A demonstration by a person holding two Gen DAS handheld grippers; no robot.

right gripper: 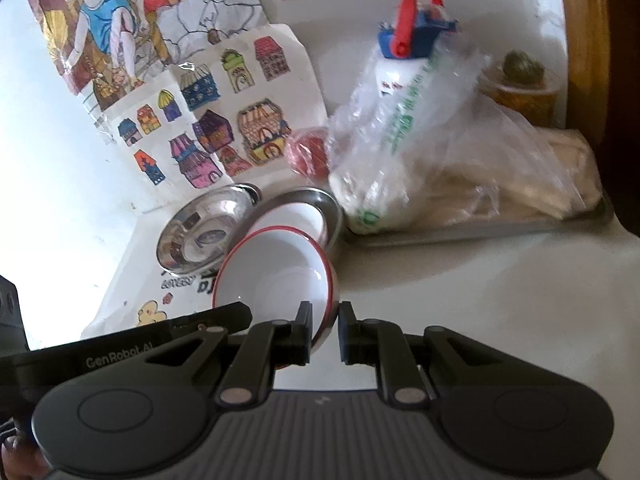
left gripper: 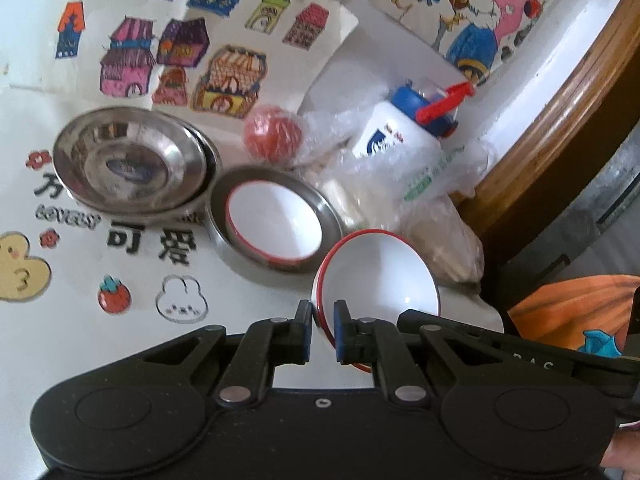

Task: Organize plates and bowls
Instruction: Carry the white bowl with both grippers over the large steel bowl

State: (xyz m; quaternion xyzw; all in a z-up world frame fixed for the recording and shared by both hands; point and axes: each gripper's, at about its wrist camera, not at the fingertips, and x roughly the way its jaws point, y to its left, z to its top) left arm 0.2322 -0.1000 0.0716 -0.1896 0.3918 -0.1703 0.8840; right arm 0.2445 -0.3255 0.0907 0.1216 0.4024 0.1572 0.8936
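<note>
A white bowl with a red rim [left gripper: 380, 276] is held tilted above the table; it also shows in the right wrist view [right gripper: 280, 272]. My left gripper [left gripper: 322, 332] is shut on its near rim. My right gripper [right gripper: 325, 332] is shut on the rim on the other side. A second red-rimmed white bowl [left gripper: 274, 224] sits inside a steel plate [left gripper: 328, 208], also seen in the right wrist view [right gripper: 332, 216]. Stacked steel dishes [left gripper: 128, 160] stand to the left, also in the right wrist view [right gripper: 200, 232].
A white bottle with a blue cap [left gripper: 400, 136] stands in a clear plastic bag [left gripper: 432, 200], with a red ball [left gripper: 272, 136] beside it. A grey tray [right gripper: 520, 228] holds bagged items. Coloured drawings [left gripper: 180, 52] cover the tabletop. A wooden edge [left gripper: 560, 120] runs along the right.
</note>
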